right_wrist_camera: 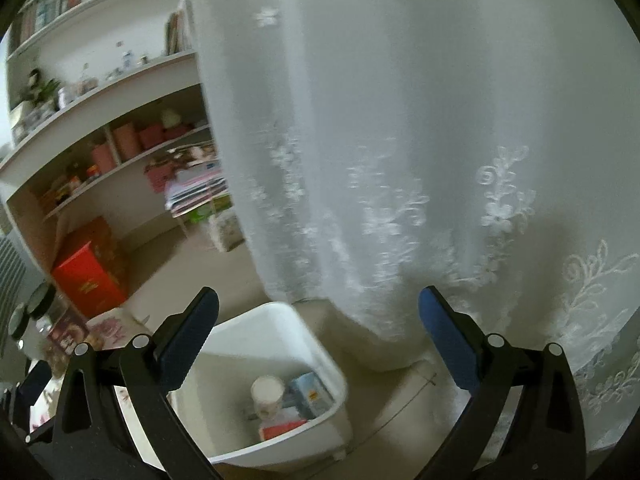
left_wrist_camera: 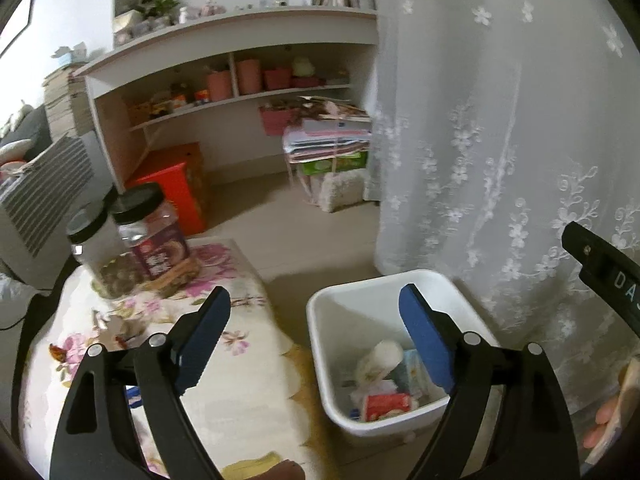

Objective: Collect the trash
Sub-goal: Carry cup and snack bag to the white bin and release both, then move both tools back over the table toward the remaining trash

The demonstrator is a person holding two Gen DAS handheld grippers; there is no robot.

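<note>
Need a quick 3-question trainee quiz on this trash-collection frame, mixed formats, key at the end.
1. True or false: the left gripper is shut on a piece of trash.
2. Multiple choice: where does the white bin stand? A) on the shelf unit B) on the floor beside the lace curtain C) on the floral tablecloth
3. Fill in: the two black-lidded jars stand on the floral ____.

Key:
1. False: both it and the right gripper are open and hold nothing.
2. B; trash already lies inside the bin.
3. tablecloth
</note>
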